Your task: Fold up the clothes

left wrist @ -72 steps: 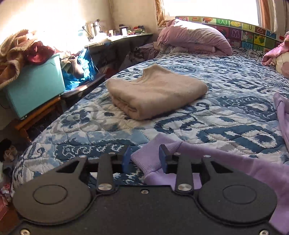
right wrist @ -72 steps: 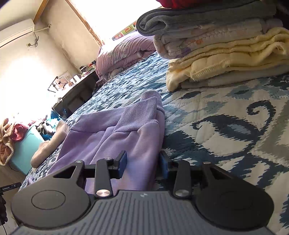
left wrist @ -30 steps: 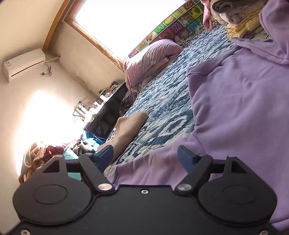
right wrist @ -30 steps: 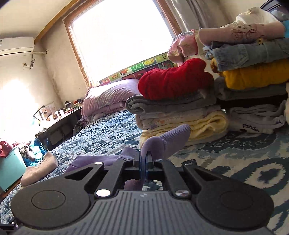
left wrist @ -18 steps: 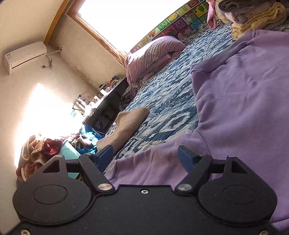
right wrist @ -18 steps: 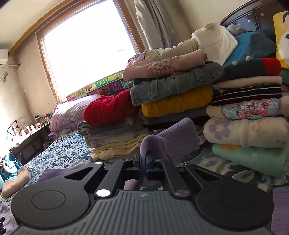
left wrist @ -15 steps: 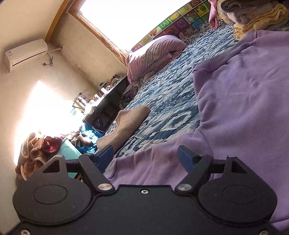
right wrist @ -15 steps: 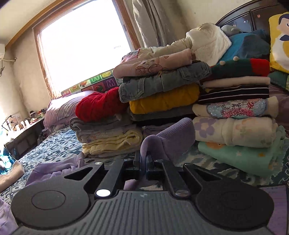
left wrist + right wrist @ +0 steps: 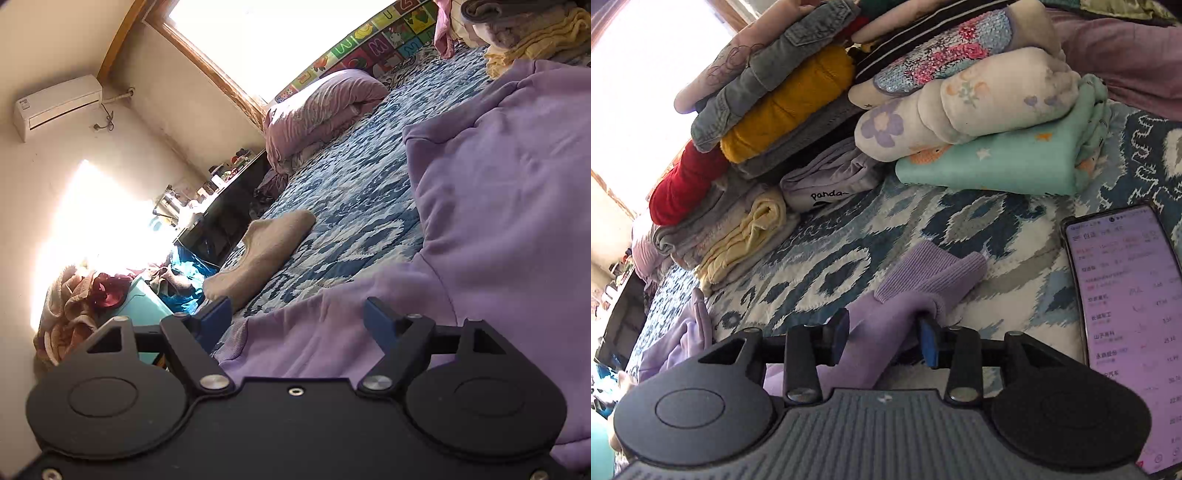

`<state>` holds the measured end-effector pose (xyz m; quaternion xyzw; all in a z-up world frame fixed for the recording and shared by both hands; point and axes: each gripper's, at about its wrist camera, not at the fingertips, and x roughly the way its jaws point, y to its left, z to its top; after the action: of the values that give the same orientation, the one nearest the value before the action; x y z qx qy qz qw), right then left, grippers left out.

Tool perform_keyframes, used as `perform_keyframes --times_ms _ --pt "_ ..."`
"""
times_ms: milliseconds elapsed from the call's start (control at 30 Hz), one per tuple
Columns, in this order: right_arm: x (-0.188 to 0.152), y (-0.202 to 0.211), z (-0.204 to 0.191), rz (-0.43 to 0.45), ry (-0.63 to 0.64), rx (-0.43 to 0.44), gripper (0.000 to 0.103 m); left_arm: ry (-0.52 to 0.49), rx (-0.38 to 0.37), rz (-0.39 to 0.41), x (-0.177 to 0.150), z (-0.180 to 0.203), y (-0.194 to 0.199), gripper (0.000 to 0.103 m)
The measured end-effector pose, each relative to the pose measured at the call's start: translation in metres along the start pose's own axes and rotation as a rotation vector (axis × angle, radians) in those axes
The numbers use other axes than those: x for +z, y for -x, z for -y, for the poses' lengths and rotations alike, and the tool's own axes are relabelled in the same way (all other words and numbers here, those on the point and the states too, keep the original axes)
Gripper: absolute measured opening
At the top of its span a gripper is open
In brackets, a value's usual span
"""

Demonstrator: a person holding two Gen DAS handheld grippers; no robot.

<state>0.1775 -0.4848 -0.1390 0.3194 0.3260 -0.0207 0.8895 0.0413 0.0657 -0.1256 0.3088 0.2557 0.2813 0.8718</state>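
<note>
1. My right gripper (image 9: 882,341) is letting go: half a second ago its blue pads were pinched tight on the ribbed cuff (image 9: 934,275) of the lilac cotton sweatshirt (image 9: 498,206); now the jaws are opening, the cuff is still lying between them, and the pads are no longer pressing it.
2. That cuff was hanging in the air in front of the folded piles; now it is lying on the blue-and-white patterned quilt (image 9: 979,221), and my right camera is looking down at it.
3. My left gripper (image 9: 297,317) is staying as it was, jaws spread wide over the sweatshirt's lower sleeve, clamping nothing.
4. The sweatshirt's body is spreading across the quilt in the left view, unchanged.
5. A lit smartphone (image 9: 1126,332) is now showing on the quilt, right of the cuff.
6. Stacks of folded clothes (image 9: 849,110) are standing beyond the cuff.
7. In the left view, a folded beige sweater (image 9: 262,254) is lying near the bed's edge, a pink pillow (image 9: 317,114) is sitting under the bright window (image 9: 280,33), and a white air conditioner (image 9: 55,105) is hanging on the wall.
</note>
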Motion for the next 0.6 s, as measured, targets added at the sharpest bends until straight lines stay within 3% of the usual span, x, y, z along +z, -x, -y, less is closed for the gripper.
perform_keyframes --times_ms 67,167,233,267,300,367,433,467,500,600 --pt "0.004 0.0 -0.01 0.033 0.057 -0.017 0.009 0.006 -0.001 -0.002 -0.001 -0.002 0.0 0.08" --pt "0.005 0.039 -0.038 0.237 0.237 0.096 0.008 0.017 -0.006 -0.007 -0.002 -0.004 -0.001 0.08" --pt "0.002 0.051 -0.046 0.303 0.313 0.114 0.008 0.018 -0.004 -0.011 -0.003 -0.005 -0.002 0.08" --pt "0.003 0.042 -0.045 0.273 0.317 0.074 0.014 0.015 -0.006 -0.013 -0.003 -0.004 -0.003 0.08" --pt "0.008 0.02 -0.038 0.176 0.285 0.003 0.024 0.009 -0.011 -0.017 -0.003 -0.004 -0.004 0.08" --pt "0.013 -0.003 -0.022 0.057 0.2 -0.054 0.029 0.005 -0.018 -0.017 -0.003 -0.003 -0.004 0.08" --pt "0.014 -0.003 -0.018 0.062 0.181 -0.082 0.034 0.011 -0.014 -0.011 -0.004 -0.005 -0.003 0.081" --pt "0.015 -0.001 -0.016 0.069 0.175 -0.095 0.047 0.005 -0.012 -0.011 -0.004 -0.004 -0.003 0.081" --pt "0.015 0.0 -0.015 0.076 0.17 -0.109 0.052 -0.004 -0.01 -0.012 -0.003 -0.002 -0.003 0.081" --pt "0.016 -0.009 -0.016 0.049 0.178 -0.116 0.055 -0.032 -0.009 0.004 -0.003 0.002 -0.001 0.081"
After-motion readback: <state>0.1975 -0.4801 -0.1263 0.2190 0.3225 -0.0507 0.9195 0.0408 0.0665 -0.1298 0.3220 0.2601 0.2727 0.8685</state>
